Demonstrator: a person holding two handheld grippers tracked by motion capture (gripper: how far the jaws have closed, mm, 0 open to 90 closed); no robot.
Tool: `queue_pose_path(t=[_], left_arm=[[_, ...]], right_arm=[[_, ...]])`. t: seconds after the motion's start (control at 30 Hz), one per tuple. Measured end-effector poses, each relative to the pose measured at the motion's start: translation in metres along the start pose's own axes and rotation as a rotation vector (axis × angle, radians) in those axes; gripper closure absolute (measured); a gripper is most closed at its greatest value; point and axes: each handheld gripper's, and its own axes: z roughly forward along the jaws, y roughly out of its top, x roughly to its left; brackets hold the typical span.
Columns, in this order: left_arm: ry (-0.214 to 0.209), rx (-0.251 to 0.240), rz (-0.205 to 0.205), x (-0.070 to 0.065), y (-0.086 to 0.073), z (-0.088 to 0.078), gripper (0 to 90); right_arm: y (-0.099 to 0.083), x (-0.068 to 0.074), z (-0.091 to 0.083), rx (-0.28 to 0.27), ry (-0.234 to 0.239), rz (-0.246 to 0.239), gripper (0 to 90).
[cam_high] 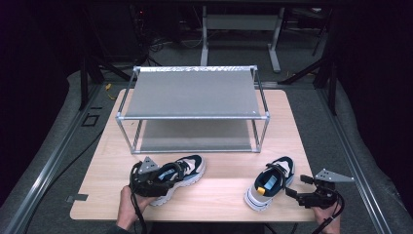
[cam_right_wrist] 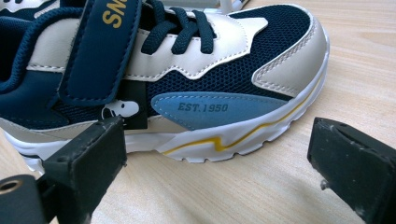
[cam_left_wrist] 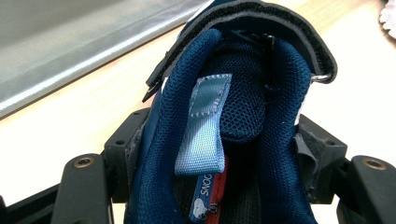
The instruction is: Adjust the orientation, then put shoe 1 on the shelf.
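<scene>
— What's happening at the left? 
— The left gripper (cam_high: 146,178) has its jaws clamped on the heel of the left shoe (cam_high: 181,171), still on the worktop (cam_high: 219,195); lifting it to the rack (cam_high: 192,109) looks next. 
— And right? 
— The right gripper (cam_high: 304,191), jaws apart, sits just beside the right shoe (cam_high: 270,184). Nothing blocks the shelves.

the navy mesh-cloth trainer (cam_right_wrist: 196,74) has smooth cream leather-like panels and a glossy white rubbery sole; the pale wooden table (cam_high: 219,192) looks matt, the far two-tier metal rack (cam_high: 192,109) dull grey.
</scene>
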Motion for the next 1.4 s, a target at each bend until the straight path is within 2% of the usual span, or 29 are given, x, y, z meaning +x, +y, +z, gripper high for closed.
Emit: queue_pose_path(t=[0.37,0.7,1.03,1.17,1.4], left_arm=[[0.047,-0.053,-0.022,-0.005,0.005,-0.015,30.8],[0.101,-0.112,-0.052,-0.007,0.021,-0.024,30.7],[0.152,-0.165,-0.097,-0.008,0.04,-0.015,30.7],[0.194,-0.187,-0.107,-0.005,0.047,-0.007,30.6],[0.26,-0.213,-0.16,0.006,0.051,0.01,30.3]], right_arm=[[0.0,0.0,0.0,-0.002,-0.003,0.001,4.0],[0.0,0.0,0.0,-0.003,0.001,0.008,4.0],[0.0,-0.001,-0.001,-0.013,0.0,0.007,4.1],[0.0,-0.001,-0.001,-0.008,0.002,0.007,4.1],[0.0,-0.001,-0.001,-0.011,0.005,0.007,4.1]])
